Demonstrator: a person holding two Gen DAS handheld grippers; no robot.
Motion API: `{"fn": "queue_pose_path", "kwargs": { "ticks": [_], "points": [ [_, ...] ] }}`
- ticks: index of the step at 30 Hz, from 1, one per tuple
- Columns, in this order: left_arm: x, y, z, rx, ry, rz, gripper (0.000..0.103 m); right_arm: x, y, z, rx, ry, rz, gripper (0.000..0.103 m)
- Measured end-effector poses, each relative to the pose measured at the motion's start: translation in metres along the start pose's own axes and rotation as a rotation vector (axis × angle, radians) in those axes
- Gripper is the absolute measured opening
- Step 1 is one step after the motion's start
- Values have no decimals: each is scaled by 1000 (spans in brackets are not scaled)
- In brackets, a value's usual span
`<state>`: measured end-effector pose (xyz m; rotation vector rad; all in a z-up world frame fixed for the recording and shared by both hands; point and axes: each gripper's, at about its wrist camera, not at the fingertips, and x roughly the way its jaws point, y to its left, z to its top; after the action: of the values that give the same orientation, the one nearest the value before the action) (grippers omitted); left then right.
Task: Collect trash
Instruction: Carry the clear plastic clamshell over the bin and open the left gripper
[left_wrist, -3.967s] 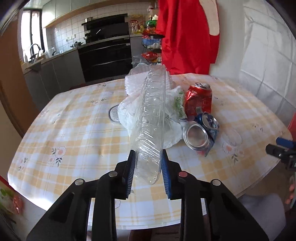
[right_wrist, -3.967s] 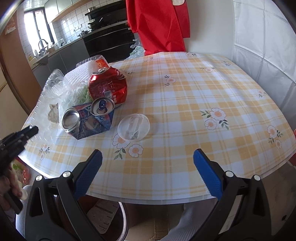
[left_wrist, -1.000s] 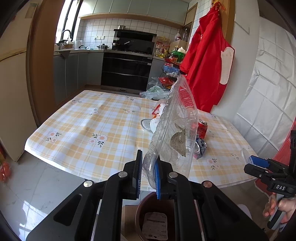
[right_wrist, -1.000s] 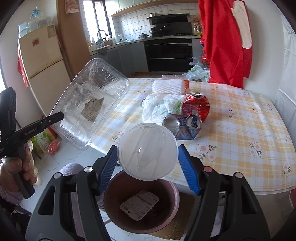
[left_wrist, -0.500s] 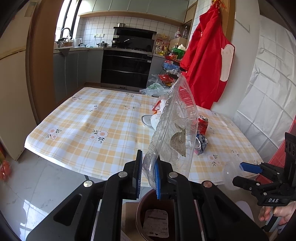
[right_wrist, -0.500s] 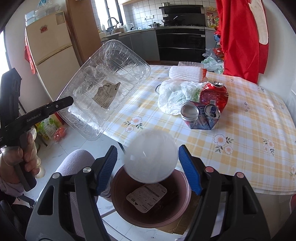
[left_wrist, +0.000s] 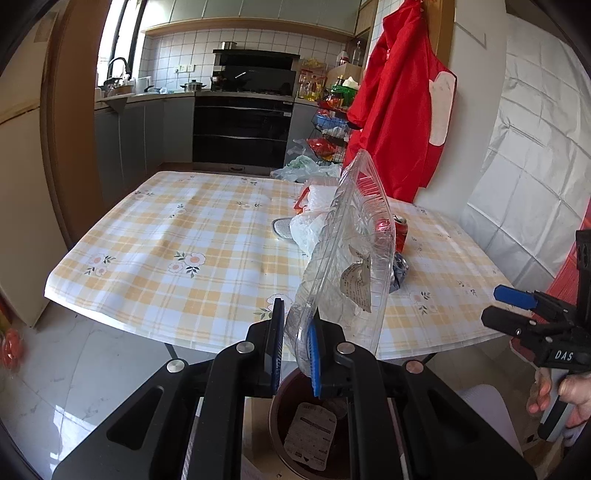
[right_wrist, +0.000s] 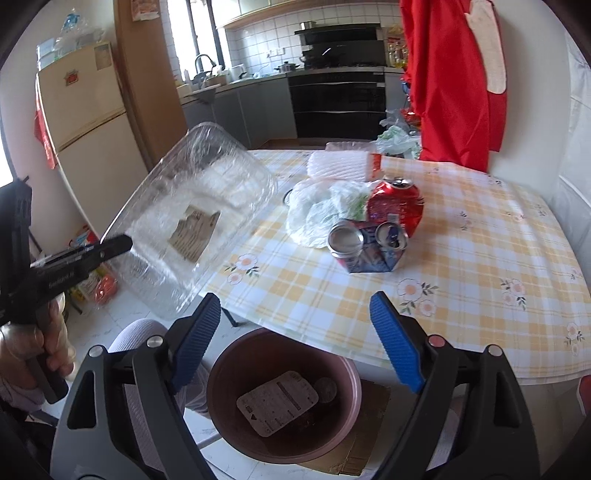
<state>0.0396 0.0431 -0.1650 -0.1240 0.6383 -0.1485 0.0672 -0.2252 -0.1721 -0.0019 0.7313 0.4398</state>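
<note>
The right gripper (right_wrist: 295, 332), its jaws opening and now empty, has dropped the round clear lid into the maroon plastic bin (right_wrist: 282, 395), while the left gripper (left_wrist: 295, 350) stays clamped on the clear plastic clamshell container (left_wrist: 347, 258) above it.
</note>
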Motion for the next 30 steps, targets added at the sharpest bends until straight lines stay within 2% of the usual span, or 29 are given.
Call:
{"fn": "queue_pose_path", "kwargs": {
  "ticks": [18, 30],
  "points": [
    [15, -26, -21, 100, 88, -33, 12, -9, -17, -2, 56, -22, -33, 83],
    [16, -31, -23, 116, 102, -39, 12, -9, -21, -3, 66, -23, -38, 83]
  ]
}}
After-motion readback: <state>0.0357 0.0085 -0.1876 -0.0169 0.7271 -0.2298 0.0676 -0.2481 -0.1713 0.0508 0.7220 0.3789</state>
